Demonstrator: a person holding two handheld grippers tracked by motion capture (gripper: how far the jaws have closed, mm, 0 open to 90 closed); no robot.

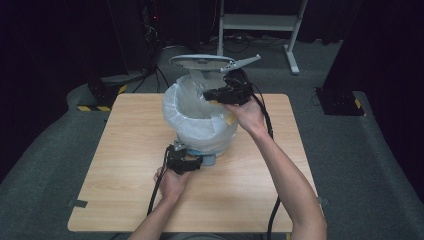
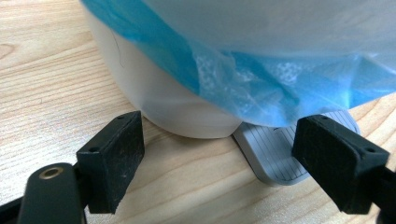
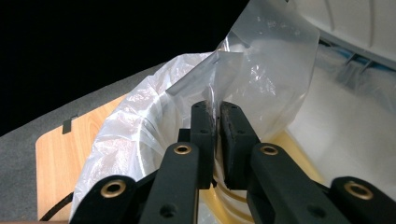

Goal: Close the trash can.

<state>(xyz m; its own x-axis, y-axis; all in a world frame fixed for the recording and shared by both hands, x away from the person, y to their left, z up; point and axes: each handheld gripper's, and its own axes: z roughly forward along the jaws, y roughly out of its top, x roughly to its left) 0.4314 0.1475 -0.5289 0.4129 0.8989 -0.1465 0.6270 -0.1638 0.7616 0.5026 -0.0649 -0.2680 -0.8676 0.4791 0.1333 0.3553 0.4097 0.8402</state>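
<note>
Wooden table (image 1: 125, 165) in a dark room, grey carpet around it. White pedal bin (image 1: 200, 125) stands at the table's centre, slightly toward 12 o'clock; its lid (image 1: 202, 62) is raised at the 12 o'clock side. A clear bin liner (image 1: 192, 107) sits in the bin, its rim folded out over the edge; in the left gripper view the overhang (image 2: 261, 79) reads bluish and hangs down over the bin's white wall (image 2: 159, 93). Grey ribbed pedal (image 2: 273, 156) juts from the bin's base at 6 o'clock, flat on the table.

Right gripper (image 1: 220, 95) is at the bin's rim, about 1 o'clock from its centre. Its jaws are almost together and pinch a fold of the liner (image 3: 243, 70), which rises taut above the pads.

Left gripper (image 1: 184, 162) is low at 6 o'clock, just beside the bin's base. Jaws stand wide apart, holding nothing; one pad (image 2: 114, 161) is near the bin's wall, the other is by the pedal.
</note>
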